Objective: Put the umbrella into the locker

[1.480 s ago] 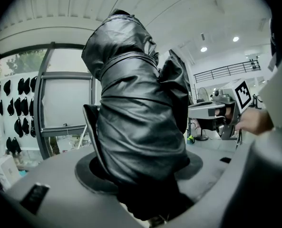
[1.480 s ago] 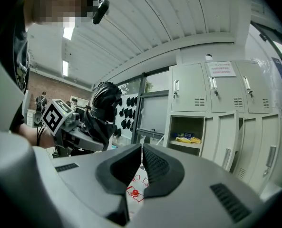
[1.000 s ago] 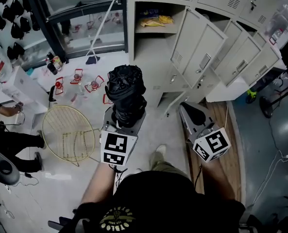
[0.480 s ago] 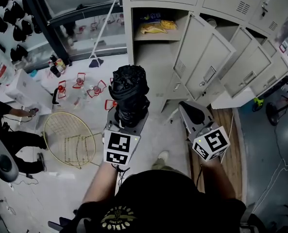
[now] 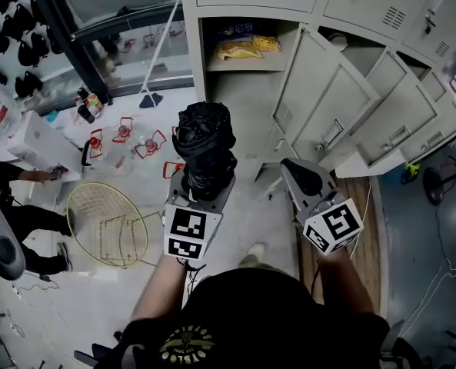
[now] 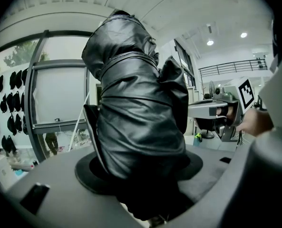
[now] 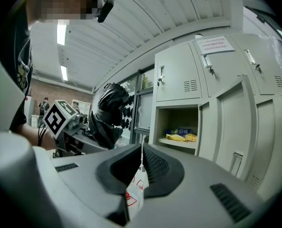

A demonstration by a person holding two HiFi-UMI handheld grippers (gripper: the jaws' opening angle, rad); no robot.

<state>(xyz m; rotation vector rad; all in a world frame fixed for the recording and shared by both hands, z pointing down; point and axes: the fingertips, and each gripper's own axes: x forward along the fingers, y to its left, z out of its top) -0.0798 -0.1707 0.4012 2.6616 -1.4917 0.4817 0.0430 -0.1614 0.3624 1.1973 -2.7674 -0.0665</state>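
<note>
Nearest to us, short of the pale grey metal locker bank, our left gripper is clamped on the folded black fabric umbrella. Its jaws are spread wide round the base of the bundle, so the rest of the umbrella juts out ahead of them toward the locker. We judge that this end-on hold is meant to let us feed it straight in. Just right of it, and equally short of the locker, our right gripper carries nothing, its ribbed jaws pressed together. It seems free to steady one of the swung-out grey doors if needed. Beyond both, the locker's left-hand compartment stands open. The space under its shelf looks bare, so it is the likely spot. Deepest in, on that shelf, lie yellow snack packets. The umbrella is not yet inside the locker.
</note>
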